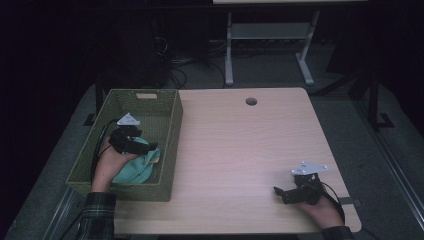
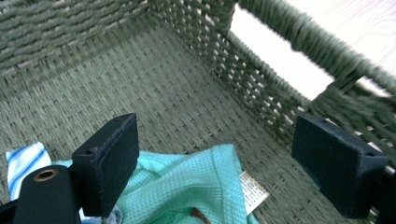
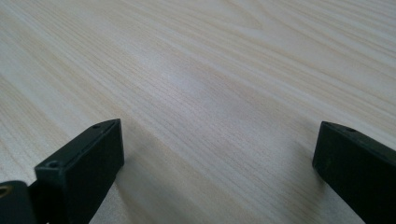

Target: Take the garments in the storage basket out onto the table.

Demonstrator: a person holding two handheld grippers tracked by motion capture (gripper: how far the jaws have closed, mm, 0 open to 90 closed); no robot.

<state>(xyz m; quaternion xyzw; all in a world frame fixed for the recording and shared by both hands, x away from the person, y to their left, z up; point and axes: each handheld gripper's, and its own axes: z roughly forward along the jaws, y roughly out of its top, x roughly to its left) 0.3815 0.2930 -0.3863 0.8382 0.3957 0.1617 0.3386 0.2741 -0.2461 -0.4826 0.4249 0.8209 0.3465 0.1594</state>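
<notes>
A green woven basket (image 1: 170, 150) stands at the table's left edge. Inside it lies a mint-green knitted cloth (image 1: 136, 170) with a small paper tag (image 2: 253, 191); a blue-striped white cloth (image 2: 24, 164) peeks out beside it. My left gripper (image 1: 149, 146) hovers inside the basket just above the cloth, open, nothing between its jaws. In the left gripper view (image 2: 224, 163) the mint cloth (image 2: 187, 186) lies below and between the jaws. My right gripper (image 1: 278, 192) rests low over the bare tabletop at the front right, open and empty, as the right gripper view (image 3: 217, 172) confirms.
The light wooden table (image 1: 240, 145) has a round cable hole (image 1: 251, 101) near its far edge. A handle slot (image 2: 280, 60) opens in the basket wall ahead of the left gripper. Beyond the table stand a white desk frame (image 1: 270, 45) and cables on a dark floor.
</notes>
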